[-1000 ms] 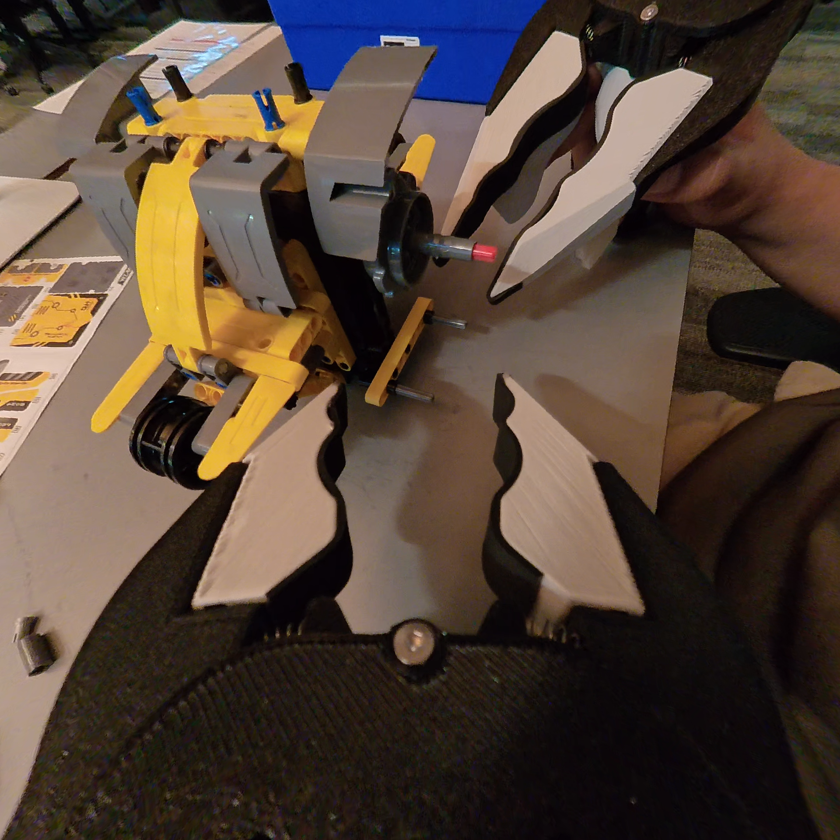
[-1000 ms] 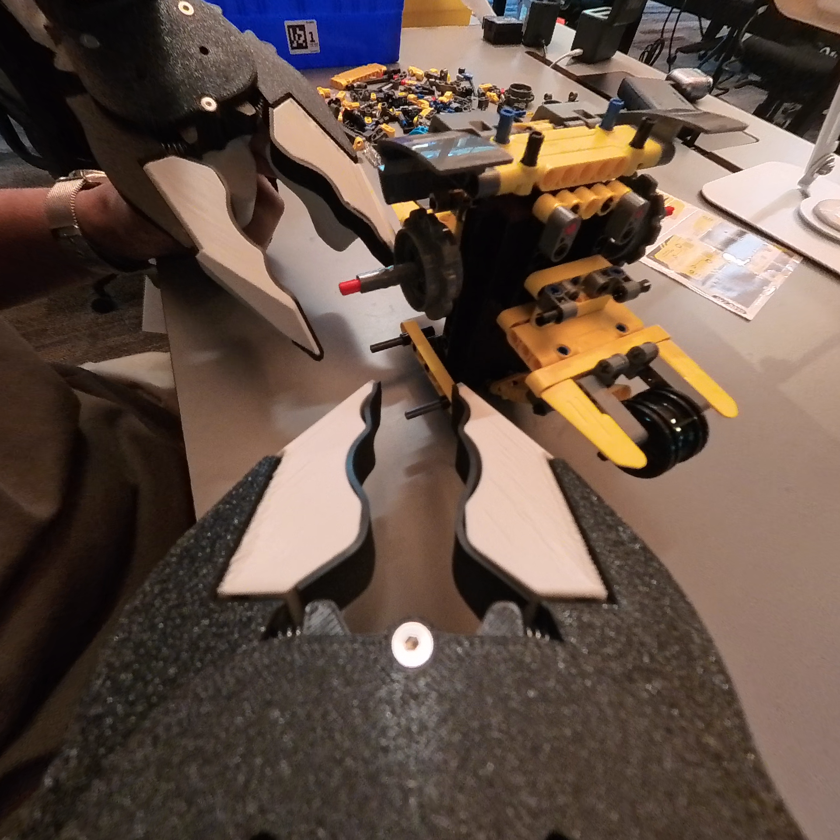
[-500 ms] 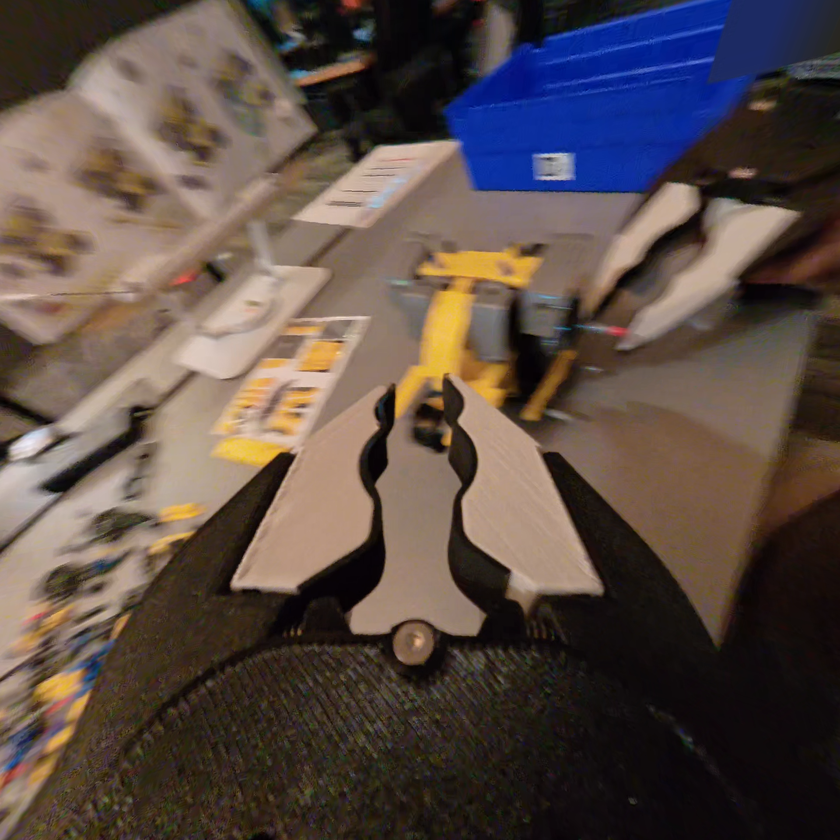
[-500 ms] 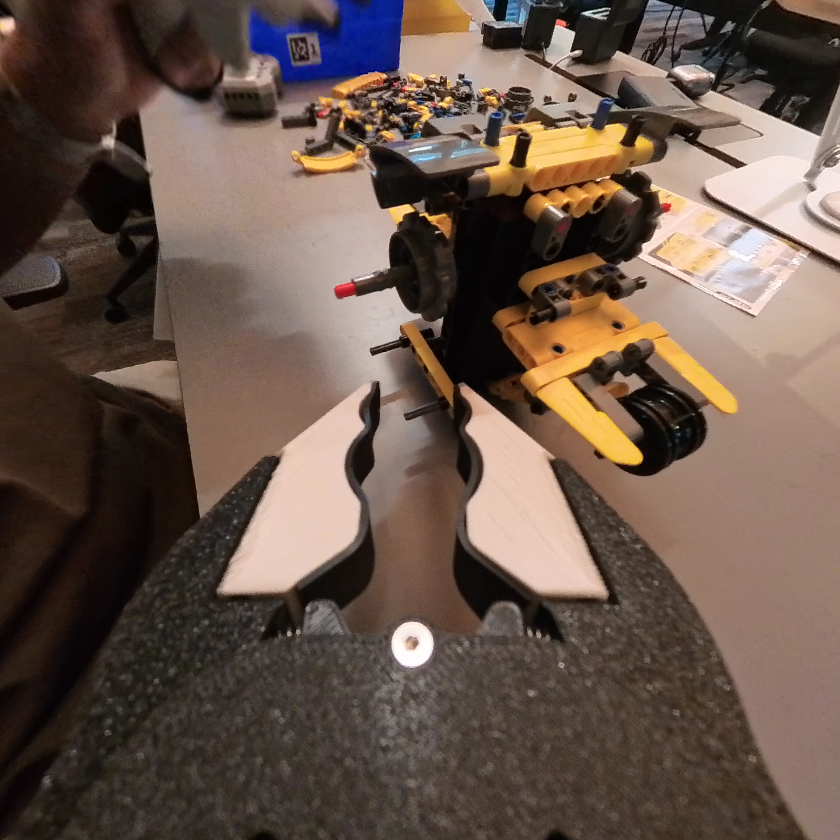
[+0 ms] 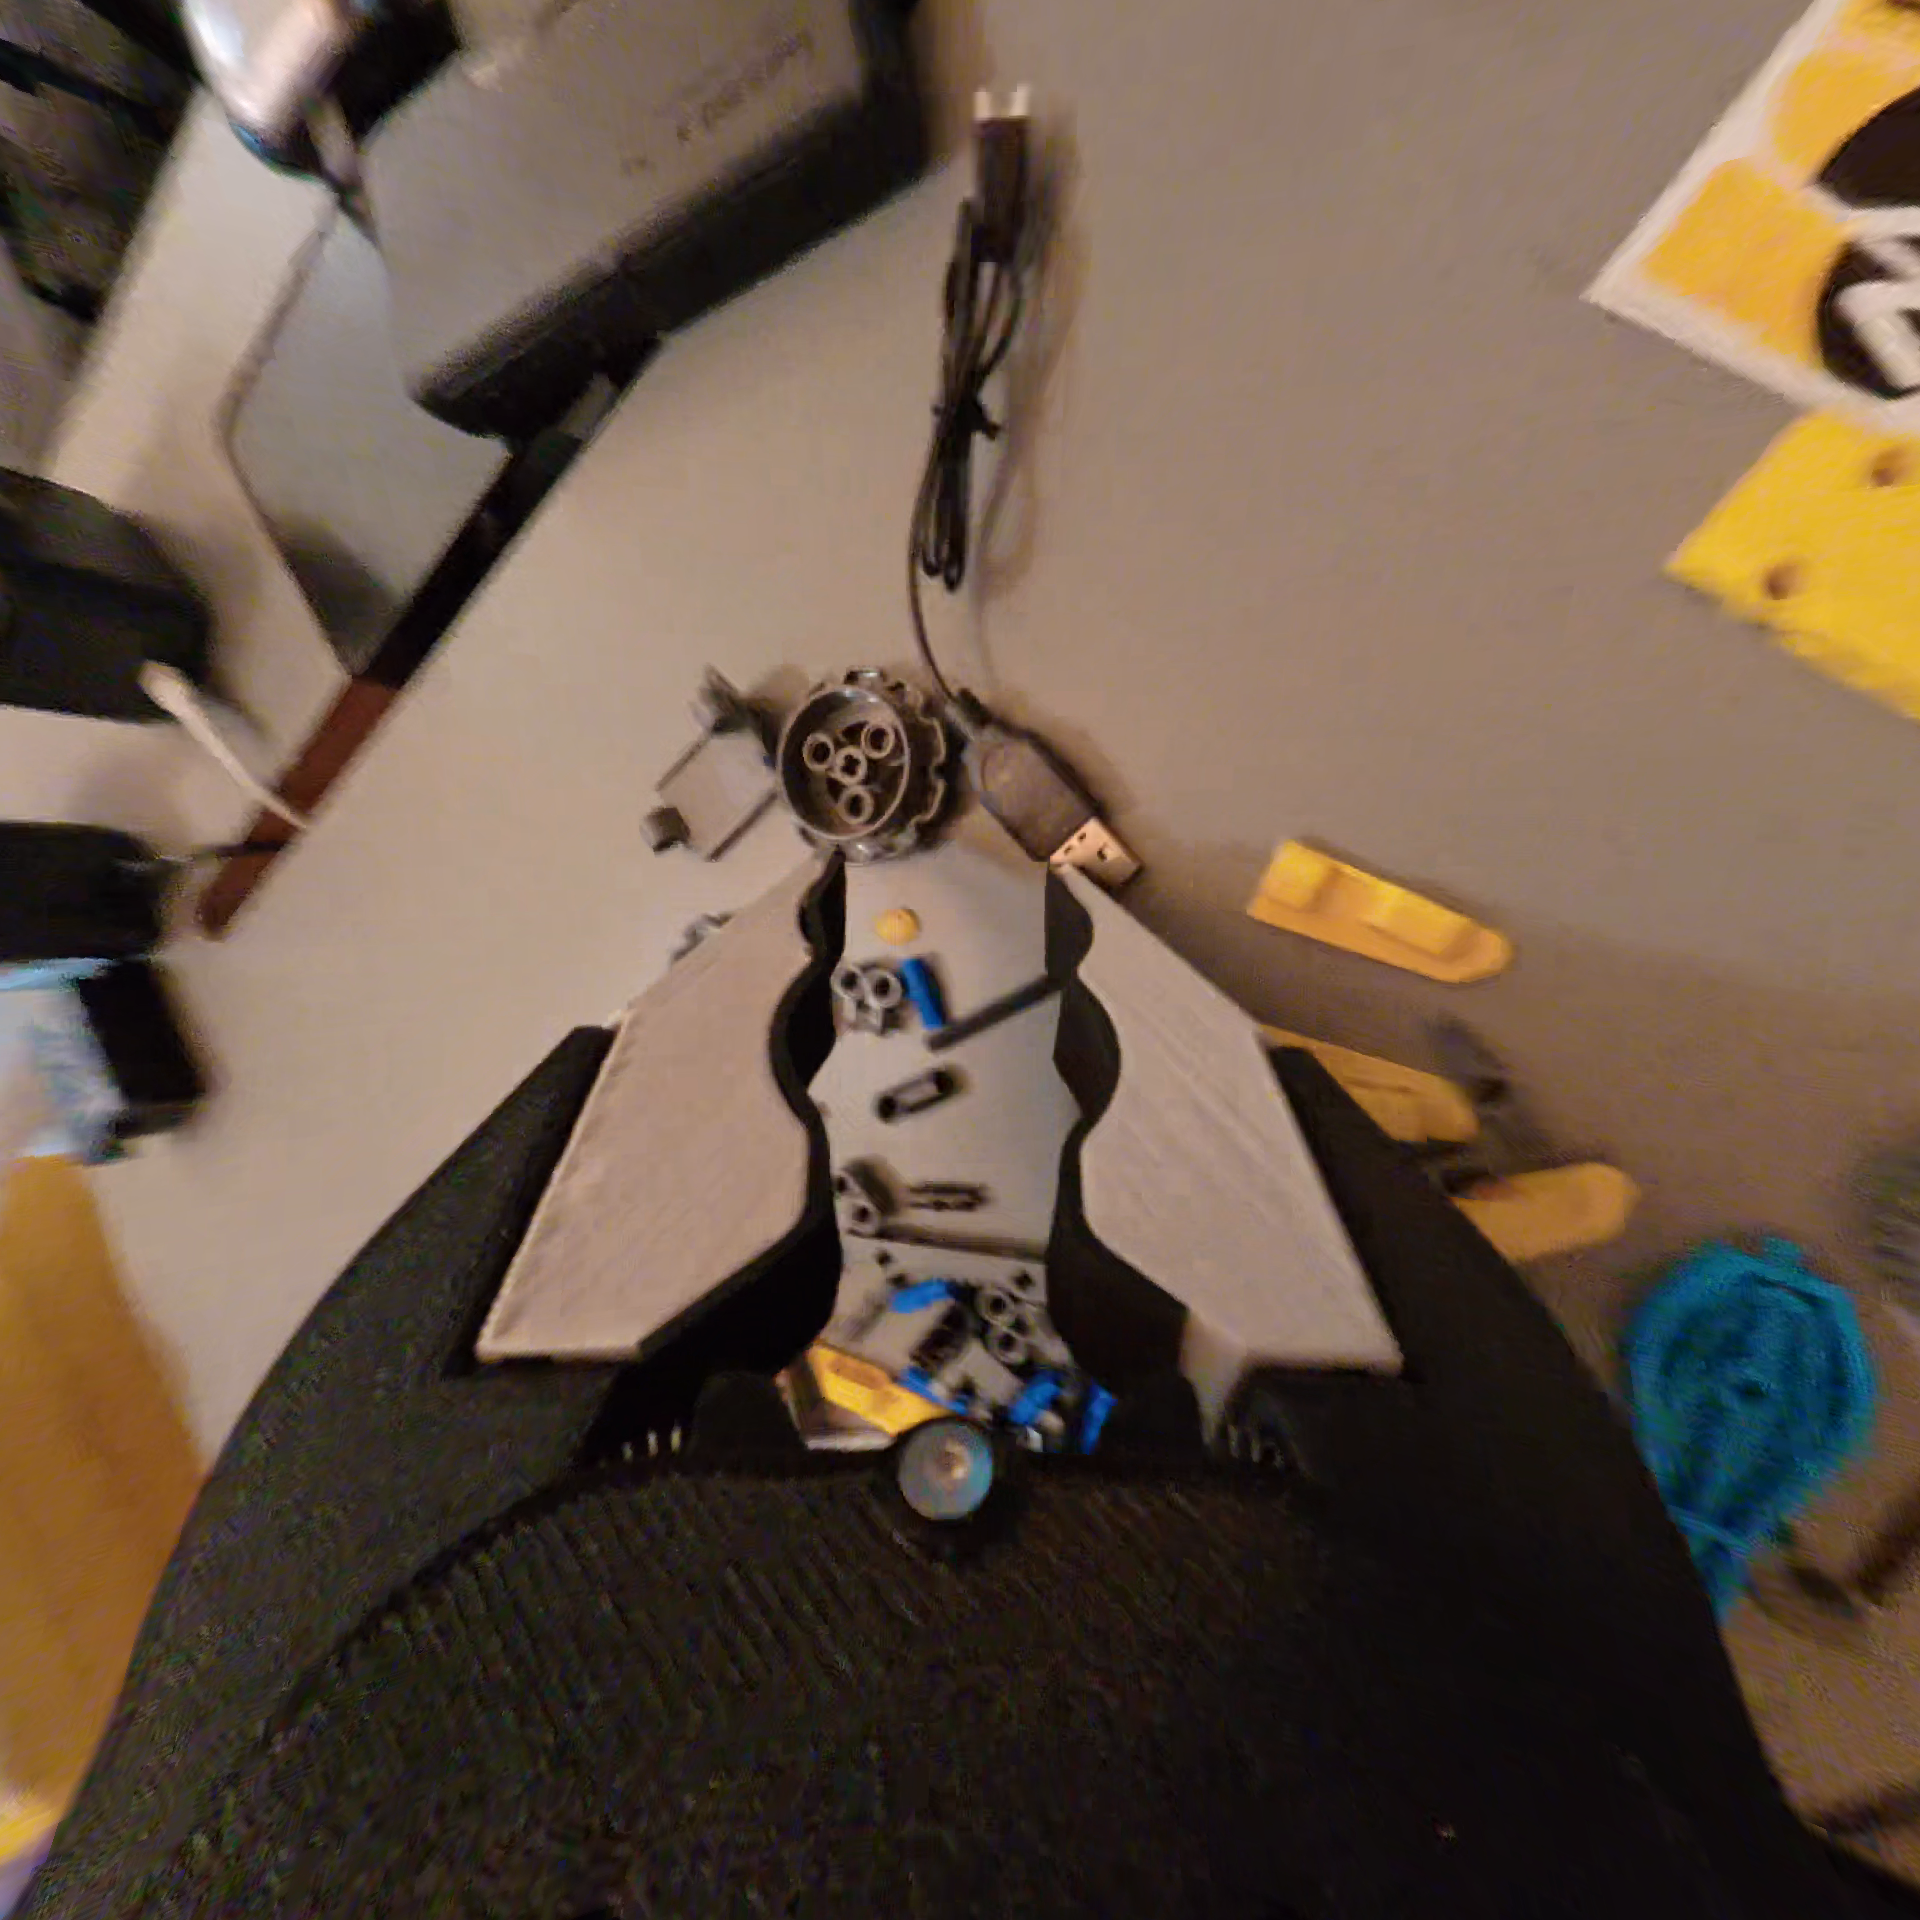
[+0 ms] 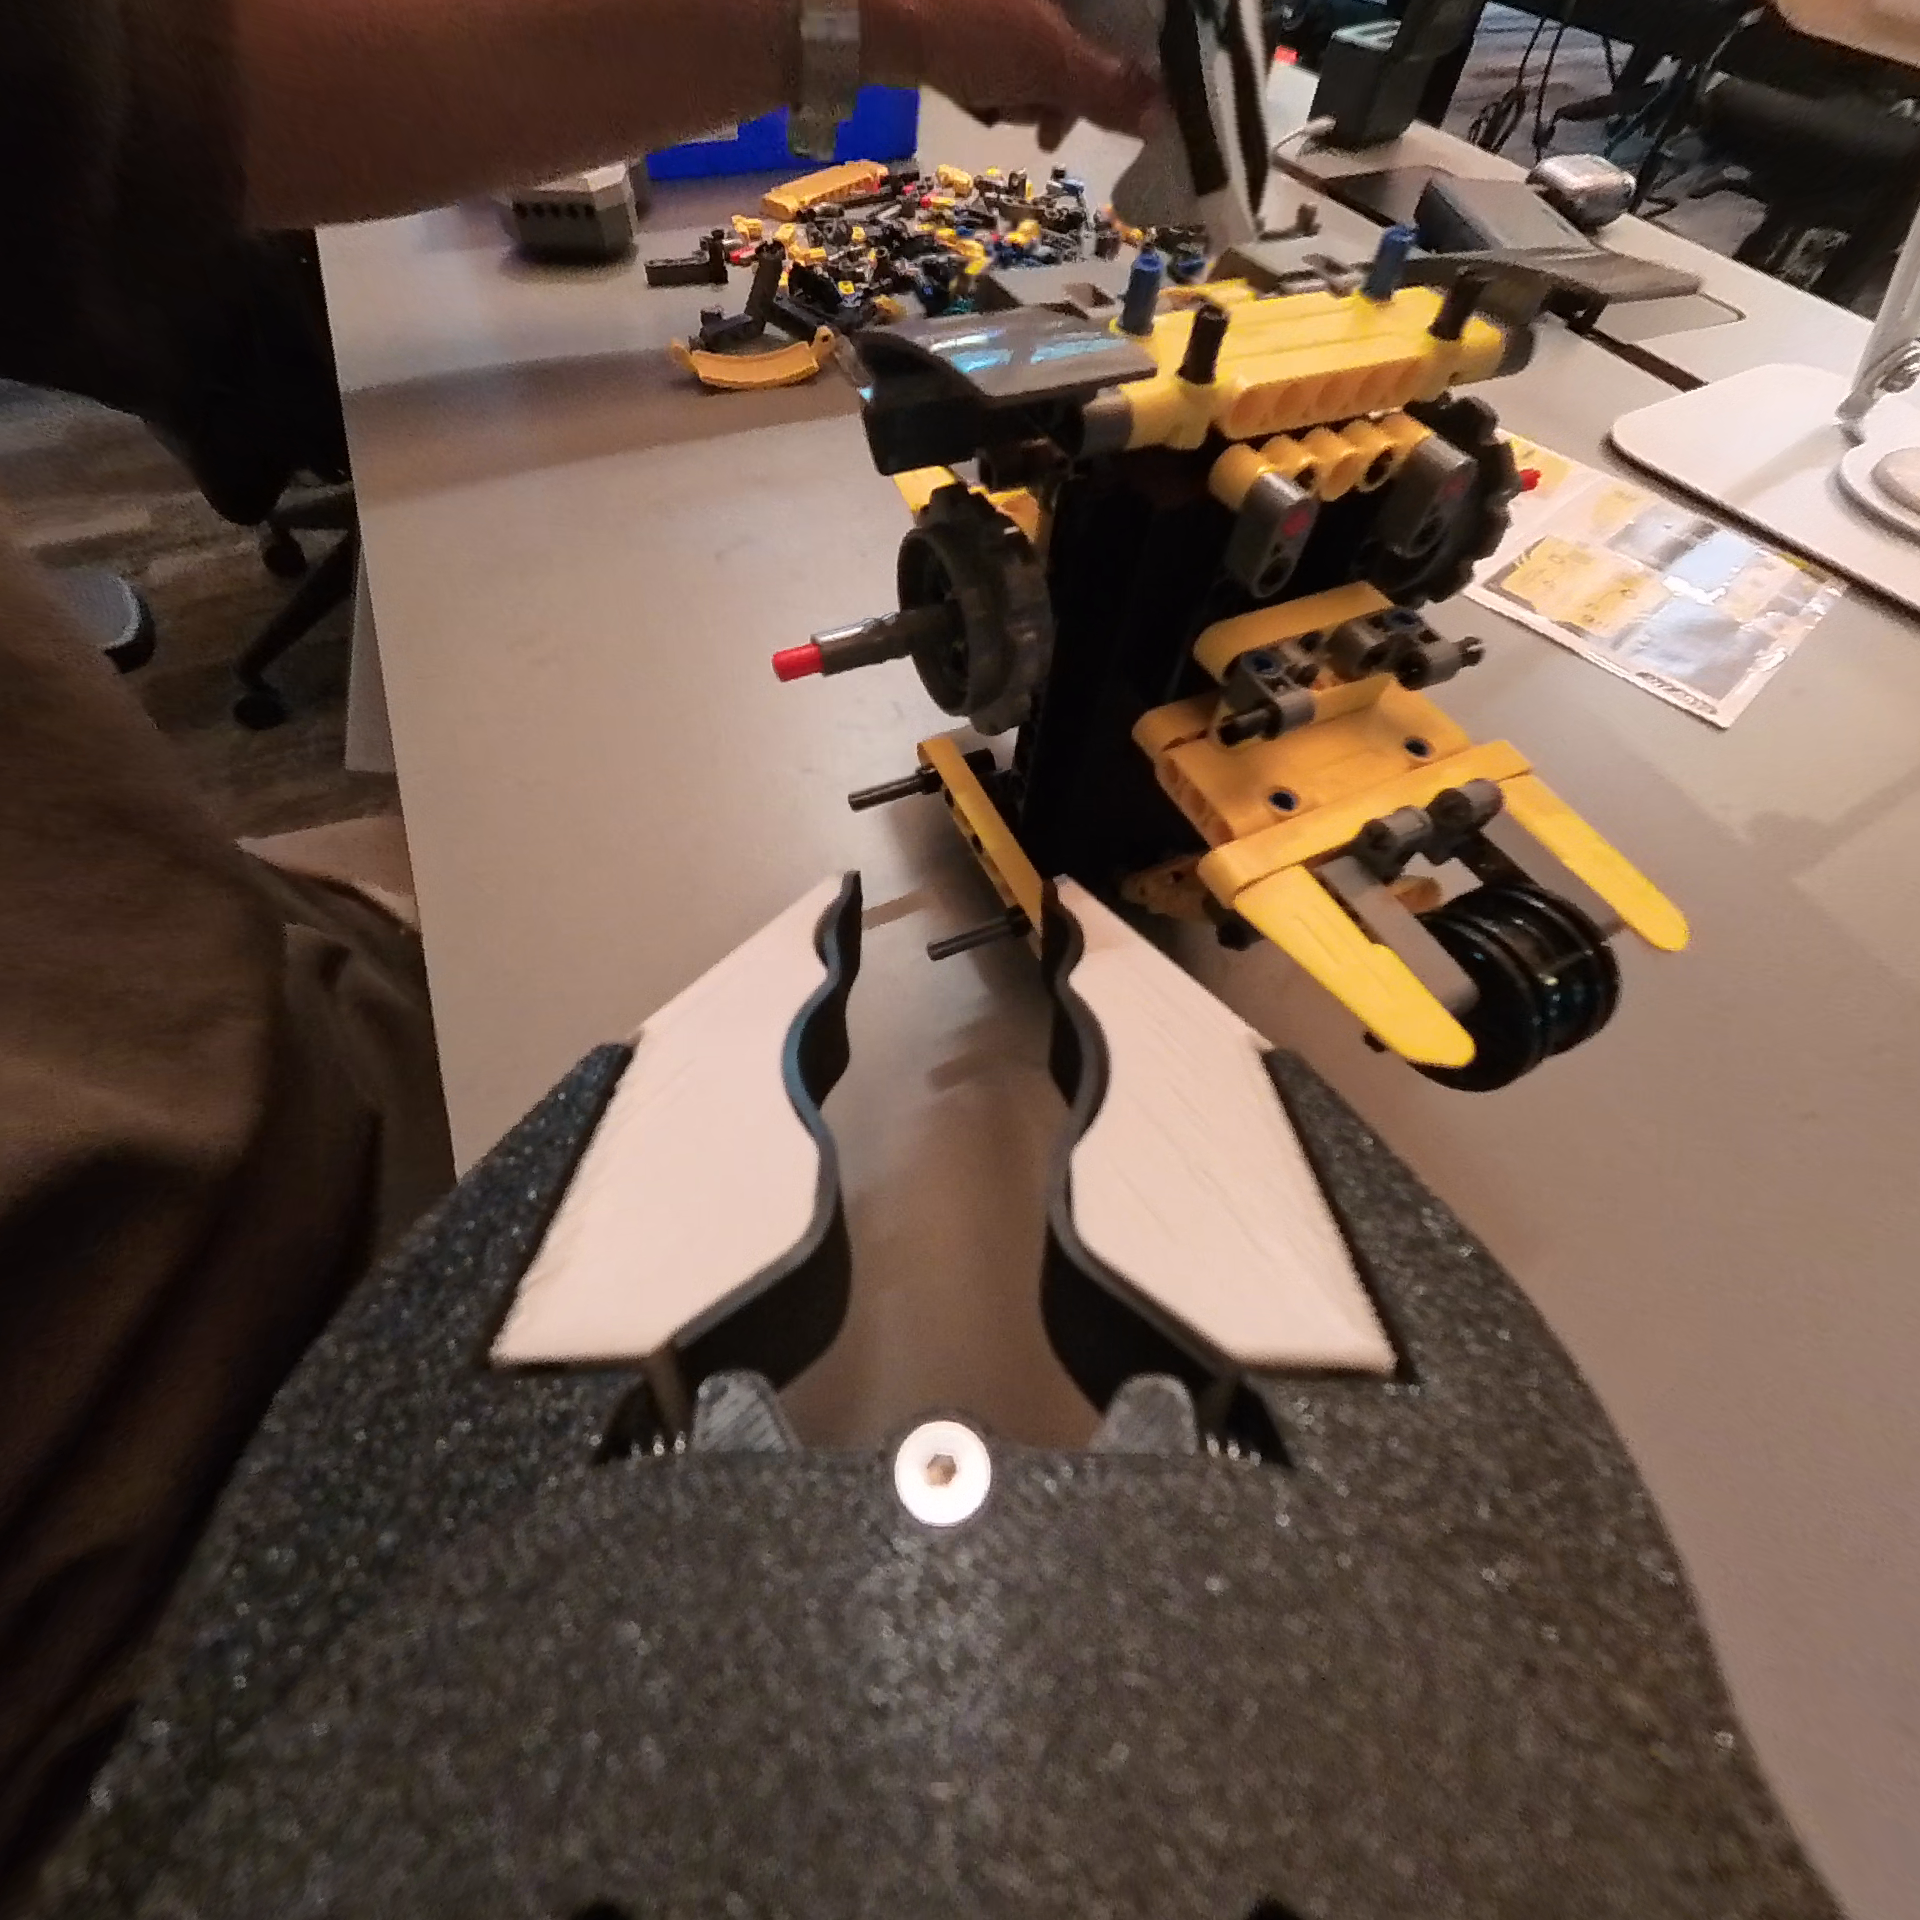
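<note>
My left gripper point(image 5: 943, 883) is open and points down at loose parts on the grey table point(image 5: 1351, 520). Its fingertips are just short of a grey toothed wheel point(image 5: 857, 767). A small yellow round stud point(image 5: 896, 923), a blue pin point(image 5: 920, 987) and grey connectors lie between its fingers. My right gripper point(image 6: 951, 894) is open and empty, low over the table. Its right fingertip is beside the yellow beam with black pins point(image 6: 977, 821) at the base of a yellow and black brick model point(image 6: 1195, 623). A red-tipped axle point(image 6: 821, 655) sticks out of the model's left wheel.
A black USB cable point(image 5: 966, 343) and its plug point(image 5: 1049, 821) lie by the toothed wheel, with yellow parts point(image 5: 1371, 925) to the right. In the right wrist view, a pile of loose parts point(image 6: 935, 239), a person's arm point(image 6: 623, 94) and an instruction sheet point(image 6: 1642, 592) surround the model. Left tips to right tips: about 45 centimeters.
My left gripper has swung away from the model's axle to above the loose parts, and its jaws stand narrower than a second ago. My right gripper has stayed in place.
</note>
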The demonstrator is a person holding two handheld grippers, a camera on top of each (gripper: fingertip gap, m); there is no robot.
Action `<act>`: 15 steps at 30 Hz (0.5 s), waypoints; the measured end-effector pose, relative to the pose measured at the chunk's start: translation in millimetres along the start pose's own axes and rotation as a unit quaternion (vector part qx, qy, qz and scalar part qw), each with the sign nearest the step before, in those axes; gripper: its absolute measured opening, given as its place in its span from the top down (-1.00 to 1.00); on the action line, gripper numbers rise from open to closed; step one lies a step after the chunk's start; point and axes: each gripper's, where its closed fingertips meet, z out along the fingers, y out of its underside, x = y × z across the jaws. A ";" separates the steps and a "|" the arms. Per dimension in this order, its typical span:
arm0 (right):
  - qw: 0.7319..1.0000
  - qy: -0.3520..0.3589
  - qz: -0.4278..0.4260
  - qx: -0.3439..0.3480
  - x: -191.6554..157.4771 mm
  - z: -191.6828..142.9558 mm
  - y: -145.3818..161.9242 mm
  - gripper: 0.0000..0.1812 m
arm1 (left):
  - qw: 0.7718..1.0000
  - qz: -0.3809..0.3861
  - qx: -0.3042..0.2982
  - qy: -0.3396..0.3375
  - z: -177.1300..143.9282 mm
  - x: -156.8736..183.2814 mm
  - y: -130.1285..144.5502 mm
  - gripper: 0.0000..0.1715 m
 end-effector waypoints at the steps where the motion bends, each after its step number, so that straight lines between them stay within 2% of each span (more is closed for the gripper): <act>1: 1.000 -0.003 0.003 0.002 0.0 -0.3 -0.4 0.62 | 1.000 0.019 0.004 -0.015 0.9 -3.1 -4.3 0.58; 5: 1.000 -0.016 0.018 0.010 0.0 -2.0 -2.3 0.62 | 0.997 0.075 0.011 -0.027 -0.5 -1.4 -15.8 0.55; 8: 0.999 -0.021 0.022 0.019 -0.2 -3.8 -4.3 0.62 | 0.995 0.085 0.029 -0.037 -2.4 -7.9 -24.6 0.59; 13: 0.999 -0.024 0.023 0.020 -0.7 -4.1 -4.6 0.62 | 0.999 0.037 -0.002 -0.012 16.3 -22.4 -16.4 0.79; 15: 0.999 -0.025 0.024 0.025 -0.4 -5.3 -5.7 0.62 | 0.999 0.014 0.006 0.031 18.8 -16.6 -16.9 0.72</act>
